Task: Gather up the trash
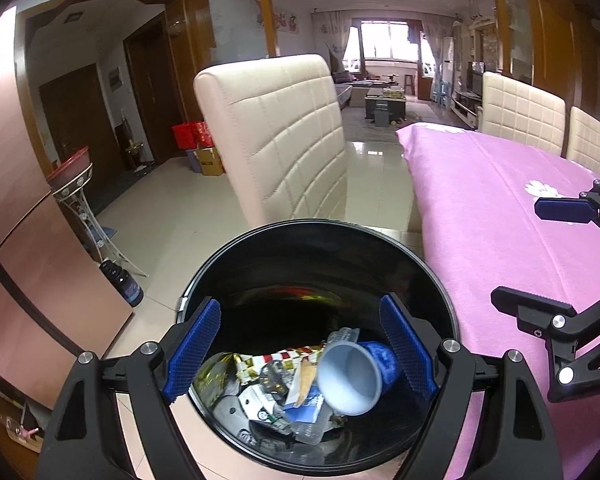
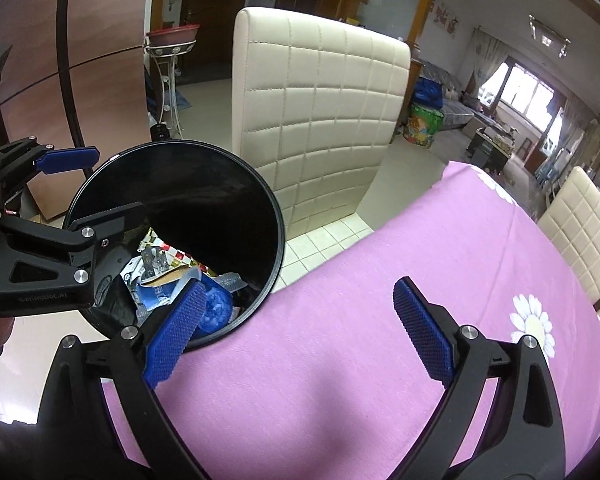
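**Both claws wide over the bin, trash lying inside**

From my left wrist view, my left gripper (image 1: 300, 344) hangs over the mouth of the black round bin (image 1: 440, 280), its blue pads spread wide with nothing between them but the opening below. Down in the bin I can see the trash: a blue paper cup (image 1: 356, 380) lying on its side with its pale inside turned up toward me, on top of a heap of wrappers (image 1: 276, 364), among them one with red and white checks and some shiny gold foil. The cup lies toward the side of the bin nearest the table.

The bin stands on the pale tiled floor (image 1: 172, 216), right against the near corner of the table, which is covered by a pink cloth (image 1: 500, 216) with white flowers. A cream quilted chair (image 1: 276, 136) stands just behind the bin, its back toward me.

My right gripper (image 2: 296, 332) is also spread wide and holds nothing. In the right wrist view its left pad hangs over the rim of the bin (image 2: 276, 216) while its right pad is above the pink cloth (image 2: 340, 264), so it straddles the table's edge beside the bin. In the left wrist view I see the same gripper (image 1: 540, 256) from the side, above the cloth at the table's near edge. From the right wrist view the left gripper (image 2: 96, 184) shows at the left, over the far side of the bin's mouth, and the cup (image 2: 216, 308) shows just past my left pad.
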A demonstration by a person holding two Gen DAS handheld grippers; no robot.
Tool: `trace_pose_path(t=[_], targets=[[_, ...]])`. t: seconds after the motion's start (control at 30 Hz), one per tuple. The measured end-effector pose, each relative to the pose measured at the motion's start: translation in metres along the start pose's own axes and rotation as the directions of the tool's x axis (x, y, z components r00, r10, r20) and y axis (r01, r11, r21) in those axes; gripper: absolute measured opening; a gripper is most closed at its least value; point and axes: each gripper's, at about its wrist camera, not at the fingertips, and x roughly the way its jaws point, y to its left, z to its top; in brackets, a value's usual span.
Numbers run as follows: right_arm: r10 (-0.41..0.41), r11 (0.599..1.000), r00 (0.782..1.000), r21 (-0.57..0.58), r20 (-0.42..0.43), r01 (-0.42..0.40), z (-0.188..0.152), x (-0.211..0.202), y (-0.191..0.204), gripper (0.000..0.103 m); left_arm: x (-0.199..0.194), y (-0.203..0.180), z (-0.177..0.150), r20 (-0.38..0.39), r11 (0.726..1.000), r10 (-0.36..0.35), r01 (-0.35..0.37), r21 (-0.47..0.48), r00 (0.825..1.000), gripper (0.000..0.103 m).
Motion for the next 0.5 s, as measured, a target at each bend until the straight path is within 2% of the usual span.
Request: trace_pose_path(t=[0.5], targets=[[-0.027,0.998,0.999,0.049,0.022,0.026,-0.010,-0.018,-0.022,0.094,-0.001,-0.036,0.008,0.001,0.997,-0.052,0.052,0.057,0.999,0.080]])
